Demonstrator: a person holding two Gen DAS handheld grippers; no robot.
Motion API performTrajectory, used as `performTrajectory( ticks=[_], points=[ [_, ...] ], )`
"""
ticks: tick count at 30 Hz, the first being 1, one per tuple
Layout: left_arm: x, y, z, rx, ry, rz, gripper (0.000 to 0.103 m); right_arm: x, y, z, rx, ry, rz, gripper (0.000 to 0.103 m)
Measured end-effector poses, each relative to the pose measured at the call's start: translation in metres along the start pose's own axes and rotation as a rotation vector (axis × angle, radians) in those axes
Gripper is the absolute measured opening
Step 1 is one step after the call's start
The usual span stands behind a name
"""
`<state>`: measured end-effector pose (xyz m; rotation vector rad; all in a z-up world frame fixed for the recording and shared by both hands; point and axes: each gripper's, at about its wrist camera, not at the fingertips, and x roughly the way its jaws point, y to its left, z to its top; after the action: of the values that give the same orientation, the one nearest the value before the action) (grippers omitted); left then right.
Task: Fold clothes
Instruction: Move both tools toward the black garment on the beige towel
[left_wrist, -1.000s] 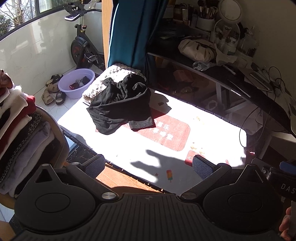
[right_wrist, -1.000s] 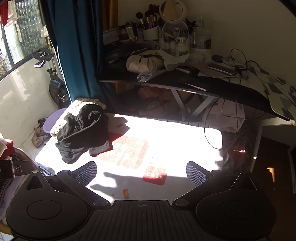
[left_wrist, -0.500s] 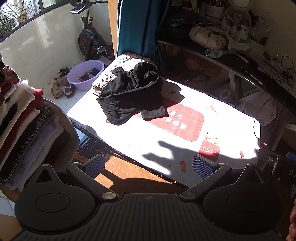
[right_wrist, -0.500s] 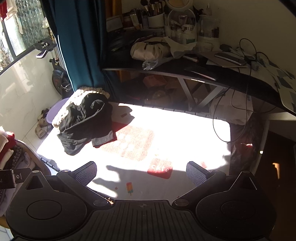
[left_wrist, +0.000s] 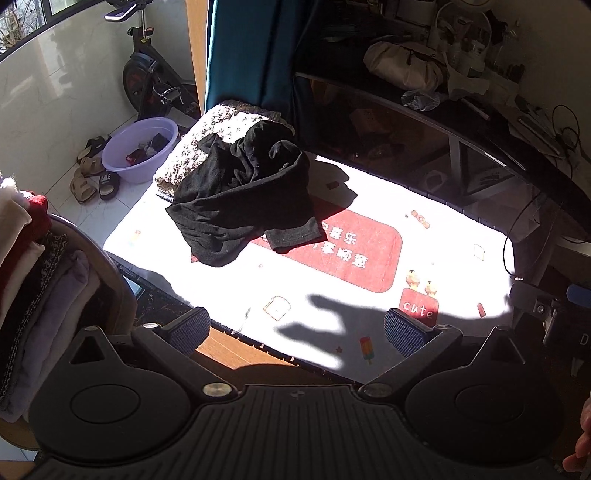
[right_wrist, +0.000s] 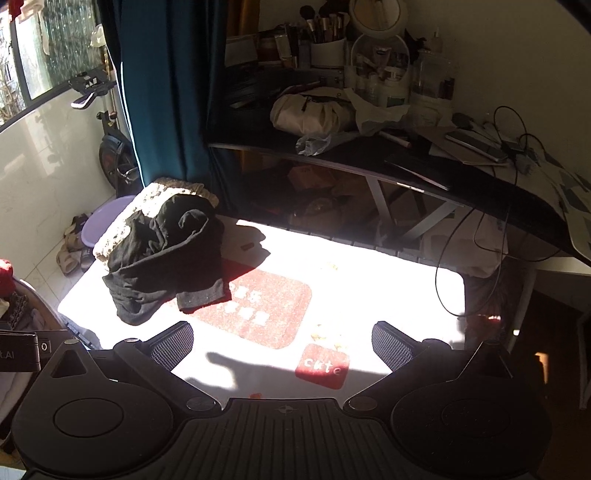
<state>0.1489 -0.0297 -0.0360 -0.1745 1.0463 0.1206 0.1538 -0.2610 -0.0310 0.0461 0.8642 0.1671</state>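
Observation:
A crumpled black garment (left_wrist: 243, 199) (right_wrist: 166, 262) lies at the far left of a white table mat (left_wrist: 454, 254) (right_wrist: 369, 280), partly on top of a speckled knit garment (left_wrist: 218, 133) (right_wrist: 162, 195). My left gripper (left_wrist: 295, 328) hovers open over the mat's near edge, well short of the black garment, nothing between its fingers. The right gripper (right_wrist: 282, 341) is open too, above the near side of the mat, and the black garment is ahead to its left.
A stack of folded clothes (left_wrist: 33, 288) rests on a round chair at the left. A dark desk (right_wrist: 424, 162) crowded with cosmetics and cables stands behind the table. A purple basin (left_wrist: 140, 147), slippers and an exercise bike (left_wrist: 147, 81) occupy the floor at far left.
Both grippers have risen and pulled back a little, so more of the mat and the near table edge shows. The black garment has not moved.

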Motion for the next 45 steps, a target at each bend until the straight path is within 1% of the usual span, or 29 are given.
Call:
performTrajectory(
  ticks=[2,5,12,14,17,20,23,26,31,34,36,38,42,43,45],
  points=[
    [0.008,0.012,0.010,-0.017,0.014,-0.034,0.103,0.012,0.005,0.005,0.035,0.021,0.000,0.102],
    [0.023,0.032,0.029,-0.040,0.030,-0.074,0.103,0.029,0.017,0.012,0.056,0.035,-0.025,0.102],
    [0.062,0.064,0.058,-0.005,0.091,-0.071,0.103,0.069,0.048,0.028,0.092,0.052,-0.016,0.102],
    [0.072,0.073,0.065,0.002,0.108,-0.073,0.103,0.082,0.056,0.032,0.110,0.081,-0.012,0.102],
    [0.089,0.085,0.075,0.013,0.135,-0.077,0.103,0.101,0.071,0.037,0.103,0.143,-0.034,0.102],
    [0.102,0.092,0.081,0.033,0.164,-0.093,0.103,0.114,0.085,0.038,0.098,0.161,-0.050,0.102],
    [0.113,0.095,0.089,0.053,0.182,-0.114,0.103,0.124,0.090,0.041,0.110,0.169,-0.061,0.102],
    [0.120,0.097,0.097,0.083,0.187,-0.106,0.103,0.134,0.091,0.046,0.130,0.177,-0.071,0.102],
    [0.130,0.110,0.109,0.076,0.198,-0.139,0.103,0.147,0.095,0.055,0.154,0.178,-0.083,0.102],
    [0.143,0.119,0.114,0.071,0.202,-0.125,0.102,0.155,0.100,0.058,0.142,0.175,-0.104,0.102],
    [0.154,0.125,0.116,0.086,0.193,-0.099,0.103,0.163,0.102,0.059,0.147,0.175,-0.112,0.102],
    [0.173,0.130,0.114,0.135,0.161,-0.052,0.103,0.171,0.104,0.058,0.156,0.176,-0.122,0.102],
    [0.224,0.140,0.106,0.151,0.217,-0.016,0.102,0.193,0.106,0.050,0.162,0.192,-0.166,0.102],
    [0.236,0.143,0.103,0.124,0.247,-0.031,0.102,0.198,0.106,0.048,0.165,0.203,-0.175,0.102],
    [0.247,0.143,0.101,0.091,0.263,-0.067,0.102,0.206,0.107,0.043,0.173,0.215,-0.190,0.102]
  ],
)
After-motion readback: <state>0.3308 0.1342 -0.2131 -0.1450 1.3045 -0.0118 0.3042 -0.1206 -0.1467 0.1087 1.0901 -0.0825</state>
